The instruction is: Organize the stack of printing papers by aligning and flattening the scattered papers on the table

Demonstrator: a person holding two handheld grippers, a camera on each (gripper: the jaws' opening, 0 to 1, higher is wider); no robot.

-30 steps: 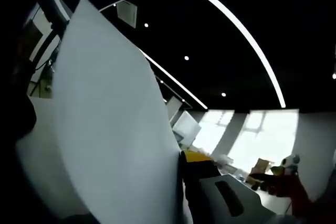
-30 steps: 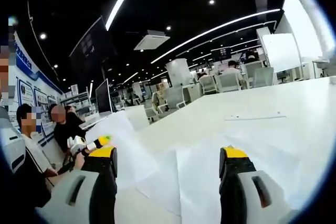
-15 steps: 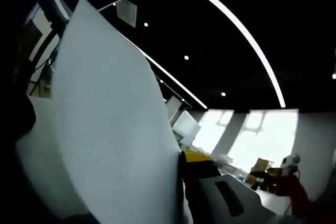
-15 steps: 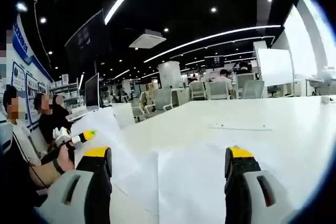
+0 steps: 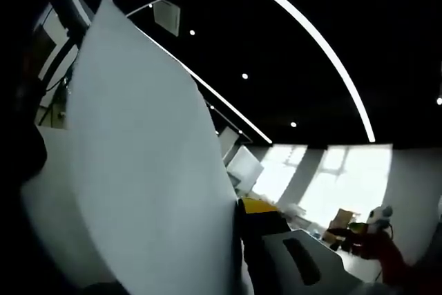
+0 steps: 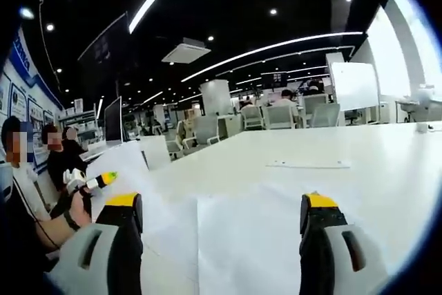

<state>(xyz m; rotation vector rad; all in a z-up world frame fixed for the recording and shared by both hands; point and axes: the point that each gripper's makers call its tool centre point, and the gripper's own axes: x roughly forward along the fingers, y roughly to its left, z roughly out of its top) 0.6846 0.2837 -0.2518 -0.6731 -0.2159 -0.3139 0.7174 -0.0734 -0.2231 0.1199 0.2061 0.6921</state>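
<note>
Two sets of tongs are at work. In the right gripper view, the right tongs (image 6: pixel 221 215) stand wide apart, their yellow-tipped grey jaws rising with nothing between them. Beneath and just ahead of them lie several white sheets of printing paper (image 6: pixel 242 240), loosely overlapped at different angles on the broad white table (image 6: pixel 331 150). One sheet fills the gap between the jaws, and others fan out to the left past the left-hand jaw. Farther ahead of the tongs, well apart from those sheets, a thin flat white strip (image 6: pixel 307 164) rests on the table. To the left of the tongs, a person's hand holds the left tongs (image 6: pixel 90 183), seen small with a yellow-green tip, beside the edge of a raised sheet.

In the left gripper view, a large white paper sheet (image 5: pixel 138 170) stands up, curved, right against the inner side of the one visible yellow-tipped jaw. The other jaw is hidden behind the sheet, so I cannot tell whether the left tongs are clamped on it.
</note>
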